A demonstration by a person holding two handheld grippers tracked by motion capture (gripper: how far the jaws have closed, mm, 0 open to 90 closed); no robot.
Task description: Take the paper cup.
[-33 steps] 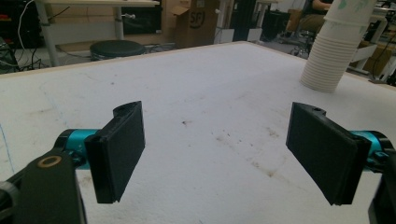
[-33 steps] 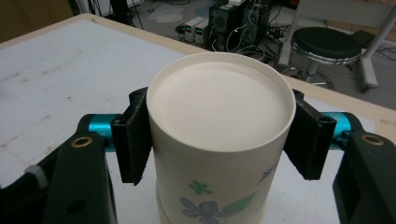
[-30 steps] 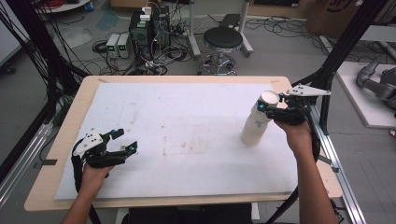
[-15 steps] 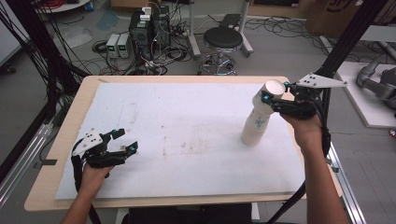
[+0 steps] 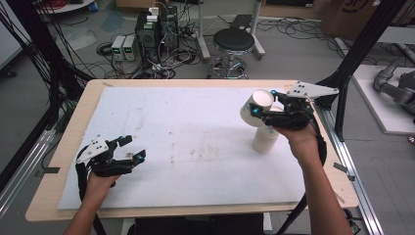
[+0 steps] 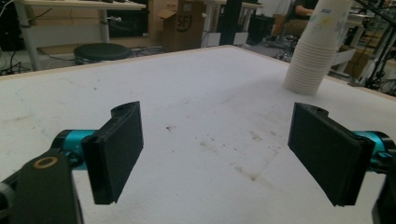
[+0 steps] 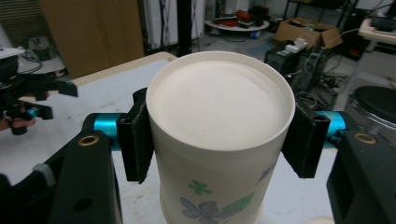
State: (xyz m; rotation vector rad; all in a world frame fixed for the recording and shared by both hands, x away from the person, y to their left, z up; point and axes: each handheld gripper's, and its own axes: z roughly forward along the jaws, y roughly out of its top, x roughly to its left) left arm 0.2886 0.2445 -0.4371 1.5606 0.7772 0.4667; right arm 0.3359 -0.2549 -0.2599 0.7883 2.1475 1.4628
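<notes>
A: Where is the cup?

B: My right gripper (image 5: 258, 110) clamps the top cup (image 7: 219, 140), tilted and lifted above the stack (image 5: 265, 139) at the table's (image 5: 195, 127) right side.

A: And the left?

B: My left gripper (image 5: 132, 149) has just been opening, empty, near the front left.

Matt paper cup (image 7: 219, 135) — rough, stained white table cover (image 5: 195, 142)

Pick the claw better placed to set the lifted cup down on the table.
Right. The right claw is already shut on the top paper cup, pulled up off the cup stack. The left claw stands open near the table's left front corner, far from the cups.
</notes>
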